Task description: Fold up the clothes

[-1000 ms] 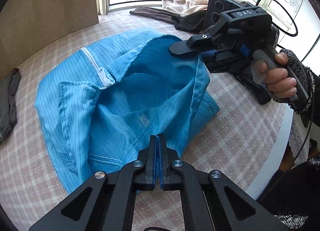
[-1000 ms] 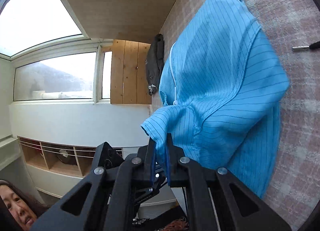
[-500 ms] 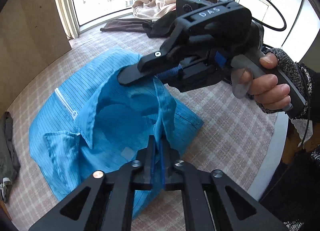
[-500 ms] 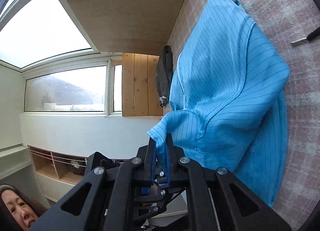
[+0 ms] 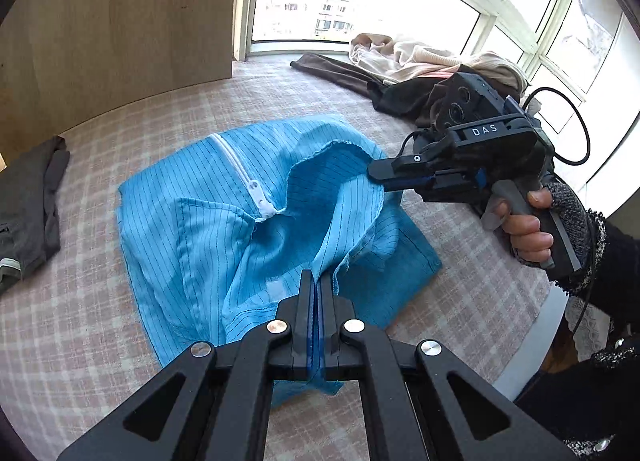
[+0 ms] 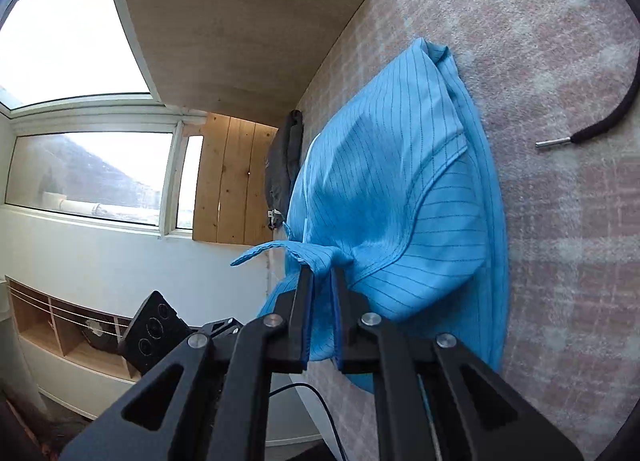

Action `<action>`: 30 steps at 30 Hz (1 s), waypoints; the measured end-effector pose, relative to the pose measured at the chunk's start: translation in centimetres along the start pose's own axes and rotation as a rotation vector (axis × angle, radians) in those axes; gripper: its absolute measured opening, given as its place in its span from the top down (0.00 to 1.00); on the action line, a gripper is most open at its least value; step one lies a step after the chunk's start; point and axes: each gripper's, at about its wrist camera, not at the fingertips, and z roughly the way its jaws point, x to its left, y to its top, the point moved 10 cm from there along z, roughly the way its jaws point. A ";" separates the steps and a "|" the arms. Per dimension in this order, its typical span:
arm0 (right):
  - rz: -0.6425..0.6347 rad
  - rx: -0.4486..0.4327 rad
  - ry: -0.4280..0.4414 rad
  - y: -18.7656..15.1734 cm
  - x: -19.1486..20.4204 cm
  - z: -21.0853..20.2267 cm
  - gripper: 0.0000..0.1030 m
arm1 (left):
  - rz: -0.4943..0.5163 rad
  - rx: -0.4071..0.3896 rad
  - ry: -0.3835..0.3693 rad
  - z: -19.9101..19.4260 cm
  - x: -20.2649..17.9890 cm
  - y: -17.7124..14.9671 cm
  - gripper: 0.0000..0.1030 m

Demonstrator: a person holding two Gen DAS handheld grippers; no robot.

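LEFT WRIST VIEW
Left gripper (image 5: 318, 289): jaws pressed together at the near centre, pinching a raised fold of the blue garment (image 5: 224, 233).
Blue garment: pinstriped, lying on the checked tabletop (image 5: 100, 325); the near and right edges are lifted off the surface, the left part lies flat.
Zipper (image 5: 244, 177): white, running from the far edge toward the garment's middle, pull tab at its near end.
Right gripper (image 5: 380, 177): enters from the right, held by a hand (image 5: 524, 221) in a knitted cuff; its fingertips meet the garment's raised far-right edge. Jaw gap cannot be told from this angle.
Clothes pile (image 5: 412, 73): beige and dark items at the far right, by the window, well apart from the blue garment.
Dark grey garment (image 5: 28, 209): at the left edge of the tabletop, apart from the blue garment.
Wooden panel (image 5: 112, 33): upright, at the far left.

RIGHT WRIST VIEW
Right gripper (image 6: 320, 293): jaws at a narrow gap, a bunched edge of the blue garment (image 6: 400, 189) clamped between them.
Blue garment: mounded on the checked tabletop (image 6: 560, 261), rising toward the clamped edge.
Black cord (image 6: 592, 121): metal-tipped, on the tabletop to the right, apart from the garment.
Dark grey garment (image 6: 284, 157): beyond the blue garment, at the far side.
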 end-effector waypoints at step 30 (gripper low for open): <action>-0.300 0.119 -0.429 -3.0 1.0 -1.9 0.90 | 0.022 0.034 -0.146 -0.1 -1.9 -0.3 0.96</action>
